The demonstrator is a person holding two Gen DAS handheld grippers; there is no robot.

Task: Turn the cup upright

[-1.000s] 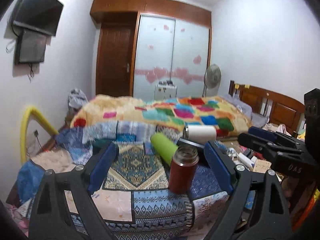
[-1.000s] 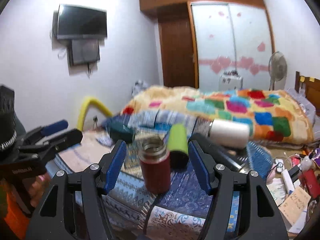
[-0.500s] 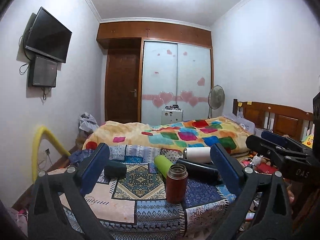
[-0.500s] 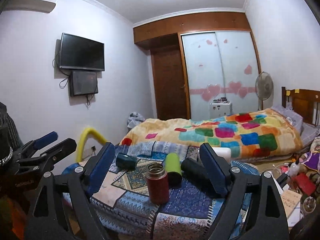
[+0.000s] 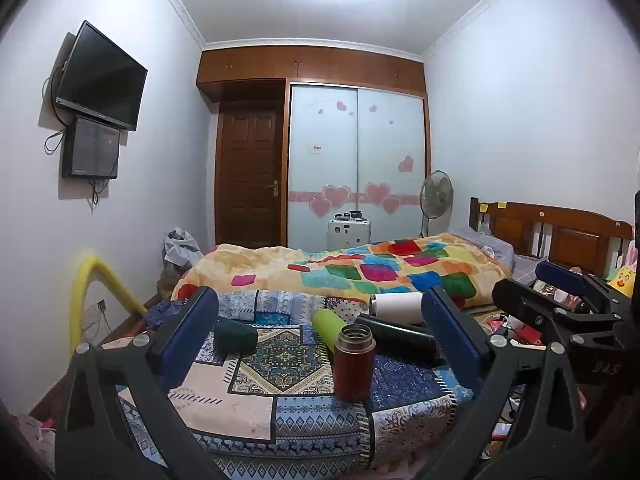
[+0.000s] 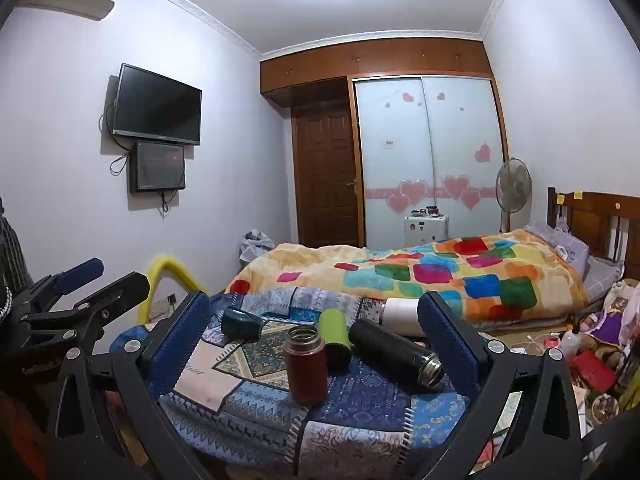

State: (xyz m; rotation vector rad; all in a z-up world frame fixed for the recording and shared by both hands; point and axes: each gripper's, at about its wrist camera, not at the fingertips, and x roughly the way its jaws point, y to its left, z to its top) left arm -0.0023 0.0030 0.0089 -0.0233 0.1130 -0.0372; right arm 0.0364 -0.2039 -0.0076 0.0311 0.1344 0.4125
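Observation:
A dark red flask [image 5: 354, 362] stands upright, mouth open, near the front of a patterned cloth-covered table [image 5: 248, 404]; it also shows in the right wrist view [image 6: 306, 364]. Behind it lie a green cup [image 5: 328, 326], a black flask [image 5: 400, 338], a white flask [image 5: 396, 304] and a dark teal cup [image 5: 234, 336], all on their sides. My left gripper [image 5: 324, 340] is open and empty, held back from the table. My right gripper [image 6: 314, 346] is open and empty, also short of the cups.
A bed with a colourful blanket [image 5: 360, 268] lies behind the table. A yellow foam tube [image 5: 86, 292] arches at the left wall. Clutter covers the floor at the right [image 6: 592, 364]. The other gripper shows at each view's edge.
Both grippers have pulled back and risen away from the table, and their jaws have opened wider. The red flask stands where it was.

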